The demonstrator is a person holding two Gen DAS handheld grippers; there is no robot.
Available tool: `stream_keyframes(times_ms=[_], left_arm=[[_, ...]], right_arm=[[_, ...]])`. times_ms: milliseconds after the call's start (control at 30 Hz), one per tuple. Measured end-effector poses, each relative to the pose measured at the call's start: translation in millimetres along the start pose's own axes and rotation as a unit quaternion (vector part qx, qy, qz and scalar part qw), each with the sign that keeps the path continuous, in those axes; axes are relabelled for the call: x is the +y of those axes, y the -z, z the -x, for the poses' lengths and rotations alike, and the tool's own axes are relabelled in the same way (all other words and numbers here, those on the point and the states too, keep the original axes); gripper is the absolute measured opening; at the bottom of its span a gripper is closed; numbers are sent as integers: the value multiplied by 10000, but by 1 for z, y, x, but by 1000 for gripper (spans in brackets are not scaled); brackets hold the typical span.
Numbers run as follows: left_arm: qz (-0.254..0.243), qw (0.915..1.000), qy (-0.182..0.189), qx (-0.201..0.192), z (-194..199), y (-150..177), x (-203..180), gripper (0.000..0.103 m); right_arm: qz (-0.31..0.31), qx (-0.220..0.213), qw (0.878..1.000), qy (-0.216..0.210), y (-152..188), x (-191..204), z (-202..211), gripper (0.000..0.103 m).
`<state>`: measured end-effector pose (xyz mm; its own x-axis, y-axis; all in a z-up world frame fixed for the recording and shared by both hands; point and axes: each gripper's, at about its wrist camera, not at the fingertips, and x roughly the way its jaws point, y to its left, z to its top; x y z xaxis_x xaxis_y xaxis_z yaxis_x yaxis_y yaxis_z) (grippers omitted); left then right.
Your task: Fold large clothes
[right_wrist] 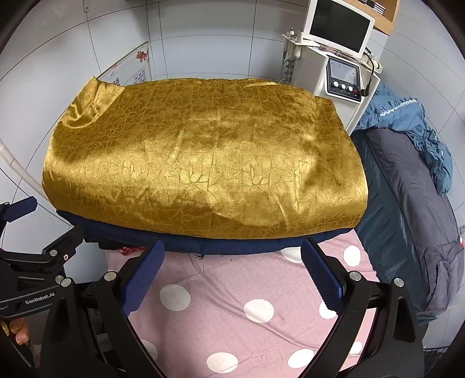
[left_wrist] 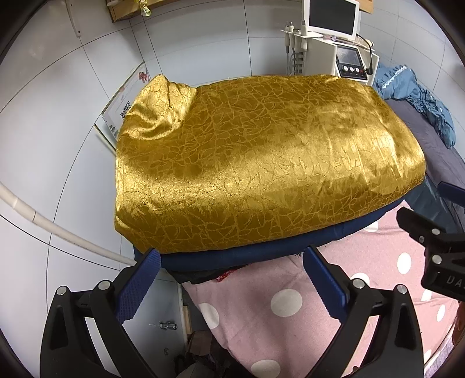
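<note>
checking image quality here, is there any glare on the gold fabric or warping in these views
Left wrist view: bright sheen bands across the gold fabric, wall tile lines bowed by the fisheye, dark corners. Right wrist view: similar glare patches on the gold fabric, the monitor leans, edges curve; both stay sharp.

Gold cloth [right_wrist: 203, 162] top clear; machine [right_wrist: 340, 78] behind.

Black angular frames with silver screws, blue ribbed pads [right_wrist: 144, 277] on both grippers; white "GenRobot.AI" lettering [right_wrist: 39, 298]; gold glitter nails [right_wrist: 13, 328].
</note>
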<state>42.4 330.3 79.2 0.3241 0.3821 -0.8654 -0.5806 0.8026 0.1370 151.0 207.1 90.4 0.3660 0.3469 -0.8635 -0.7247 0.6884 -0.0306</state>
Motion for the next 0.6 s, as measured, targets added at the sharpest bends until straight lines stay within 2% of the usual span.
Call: stream_keyframes(times_ms=[600], left_arm=[[-12, 10000, -51, 70, -1, 0, 2, 97]], right_arm=[[72, 41, 10000, -3, 2, 4, 0, 94]])
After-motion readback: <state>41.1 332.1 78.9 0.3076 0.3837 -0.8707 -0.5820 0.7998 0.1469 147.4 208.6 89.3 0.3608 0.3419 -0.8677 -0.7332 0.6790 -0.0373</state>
